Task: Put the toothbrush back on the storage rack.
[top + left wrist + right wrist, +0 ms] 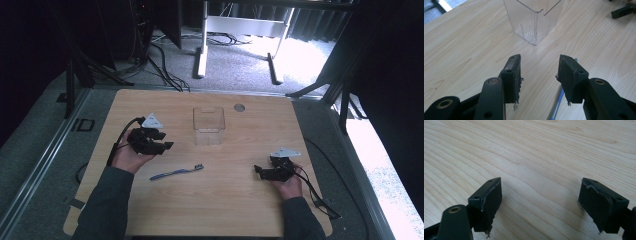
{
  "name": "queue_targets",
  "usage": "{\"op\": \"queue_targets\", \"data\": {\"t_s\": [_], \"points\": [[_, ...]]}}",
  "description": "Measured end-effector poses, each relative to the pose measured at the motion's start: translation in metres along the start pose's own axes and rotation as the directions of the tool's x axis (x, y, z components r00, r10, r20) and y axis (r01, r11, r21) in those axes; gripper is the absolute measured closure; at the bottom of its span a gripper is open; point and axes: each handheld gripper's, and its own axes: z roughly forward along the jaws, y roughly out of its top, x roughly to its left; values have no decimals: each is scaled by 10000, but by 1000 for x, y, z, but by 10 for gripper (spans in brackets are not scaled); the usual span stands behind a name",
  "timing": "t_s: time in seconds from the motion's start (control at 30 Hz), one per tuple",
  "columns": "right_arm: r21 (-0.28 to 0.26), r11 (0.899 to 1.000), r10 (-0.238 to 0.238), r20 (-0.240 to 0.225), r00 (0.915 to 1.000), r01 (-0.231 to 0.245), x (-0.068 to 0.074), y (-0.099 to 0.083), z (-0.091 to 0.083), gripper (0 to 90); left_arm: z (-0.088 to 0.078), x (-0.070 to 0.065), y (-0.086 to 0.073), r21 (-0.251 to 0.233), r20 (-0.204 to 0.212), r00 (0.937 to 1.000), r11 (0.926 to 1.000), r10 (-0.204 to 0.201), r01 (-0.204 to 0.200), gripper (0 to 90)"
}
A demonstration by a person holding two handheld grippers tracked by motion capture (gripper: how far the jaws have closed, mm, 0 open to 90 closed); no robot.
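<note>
Hiding toothbrush (pixel 557 105) head, left gripper (pixel 539 82) fingers

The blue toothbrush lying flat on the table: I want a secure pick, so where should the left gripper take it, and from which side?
Probably mid-handle, from straight above. The toothbrush lies flat on the table, thin and long, so the open left gripper should straddle the handle crosswise, away from the bristle end.

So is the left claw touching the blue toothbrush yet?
Apart. In the left gripper view the left claw stands open with bare table between its jaws, and the toothbrush lies on the wood below them, clear of both pads.
</note>
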Motion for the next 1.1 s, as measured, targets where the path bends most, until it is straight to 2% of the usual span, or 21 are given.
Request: {"op": "queue_targets", "data": {"t_s": [0.4, 1.1], "points": [[-2, 10000, -13, -30, 10000, 13, 0, 0, 0, 184, 7, -4, 0, 206, 202, 9984, 9984, 528, -532, 536], [2, 10000, -25, -45, 10000, 25, 0, 0, 0, 184, 15, -7, 0, 612, 328, 9969, 9955, 711, -730, 534]]}}
